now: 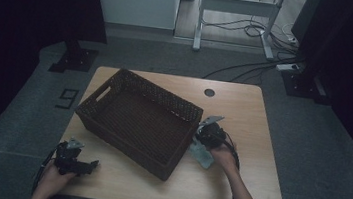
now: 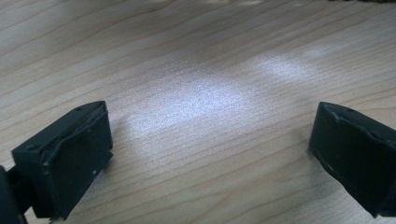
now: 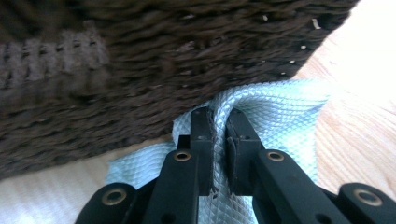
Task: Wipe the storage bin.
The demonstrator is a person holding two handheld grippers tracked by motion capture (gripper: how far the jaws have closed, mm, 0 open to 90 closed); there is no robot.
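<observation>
A pale blue cloth (image 3: 275,112) with a diamond weave lies on the table against the right side of a dark woven basket (image 1: 137,120). My right gripper (image 3: 220,116) is shut on a raised fold of that cloth, right beside the basket wall (image 3: 140,70). From above, the cloth (image 1: 202,155) shows under the right gripper (image 1: 204,135). My left gripper (image 1: 92,163) rests at the table's front left corner, held by a hand. Its jaws stand wide apart over bare wood (image 2: 205,102) with nothing between them.
The wooden table (image 1: 243,112) has a round cable hole (image 1: 209,92) near its far edge. The basket sits diagonally across the table's middle and left. Beyond the table are a desk frame (image 1: 237,16), floor cables and dark stands.
</observation>
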